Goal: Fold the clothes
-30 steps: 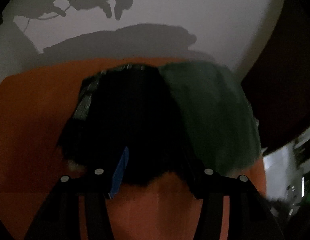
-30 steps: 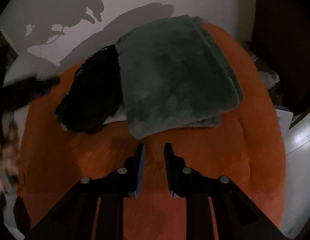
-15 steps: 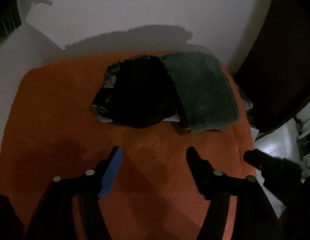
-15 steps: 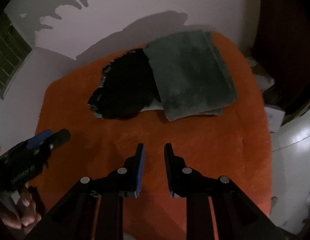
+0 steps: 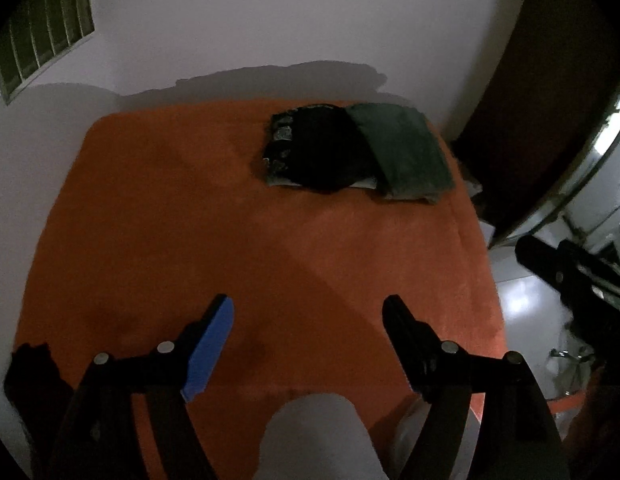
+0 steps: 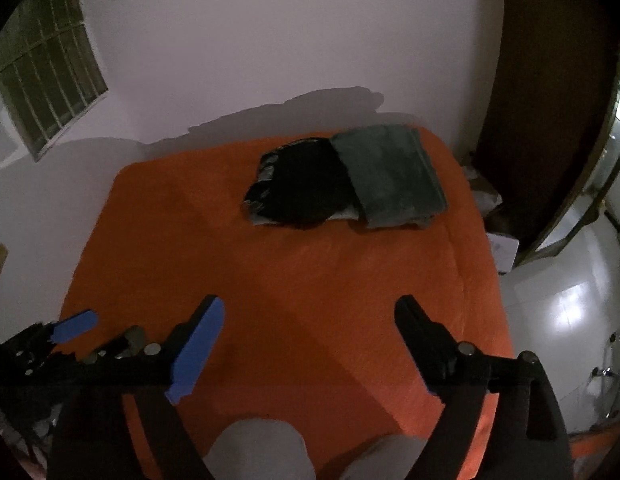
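Left tongs [image 5: 307, 312] and right tongs [image 6: 310, 314] spread wide, gripping nothing, hovering over orange bed [image 6: 310, 280]. Well ahead, folded green garment [image 6: 390, 176] touching rumpled black garment [image 6: 301, 184]. Risk: snagging both together, undoing that fold.

Wide-spread right tongs [image 6: 310, 320] hover above orange bedspread [image 6: 293, 280], holding nothing.

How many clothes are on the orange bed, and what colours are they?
Black clothes: 1
Green clothes: 1
Total: 2, side by side at the far end of the orange bed, both folded.
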Demonstrator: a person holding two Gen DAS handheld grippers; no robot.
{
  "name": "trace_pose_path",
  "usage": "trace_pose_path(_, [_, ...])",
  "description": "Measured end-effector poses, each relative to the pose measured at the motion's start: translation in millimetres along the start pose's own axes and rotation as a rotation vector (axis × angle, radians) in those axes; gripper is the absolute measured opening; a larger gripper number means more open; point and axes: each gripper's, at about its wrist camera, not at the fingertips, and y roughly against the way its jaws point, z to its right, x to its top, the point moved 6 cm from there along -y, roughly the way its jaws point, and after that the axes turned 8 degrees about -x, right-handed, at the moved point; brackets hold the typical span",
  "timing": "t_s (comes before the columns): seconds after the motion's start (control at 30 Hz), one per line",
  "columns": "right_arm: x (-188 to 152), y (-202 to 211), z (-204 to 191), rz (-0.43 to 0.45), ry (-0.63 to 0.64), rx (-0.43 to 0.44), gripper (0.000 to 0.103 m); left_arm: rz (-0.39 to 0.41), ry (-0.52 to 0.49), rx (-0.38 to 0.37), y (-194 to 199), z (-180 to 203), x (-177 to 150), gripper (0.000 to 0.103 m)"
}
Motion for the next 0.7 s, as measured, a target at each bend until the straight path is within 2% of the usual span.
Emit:
trace_pose_path(0.1, [-20.5,18.2,-13.0,0.009,-0.009,0.007,0.097,0.037,-0.016,0.014,19.6,-6.7,-11.2,0.078])
trace_pose_path(0.23, [-36.1,20.0,-27.8,0.002,0.020,0.002,0.098,0.060,-0.008,0.010,33.3,-16.8,-23.1,0.078])
trace_pose_path(0.33, [-36.7,7.8,-32.3,-0.009,0.019,0.016,0.098,0.050,-0.013,0.015,18.7,-22.6,-18.9,0.078])
trace_pose_path(0.57, [-37.5,-38.4,-31.8,-0.029,0.014,-0.010,0.098,0.032,-0.001,0.035,-37.1,-28.2,-11.7,0.078])
trace_pose_path(0.7, [-54.0,-65.5,-17.9,-0.020,-0.077,0.043,0.098,0.057,-0.042,0.042,-62.5,-21.7,-32.5,0.078])
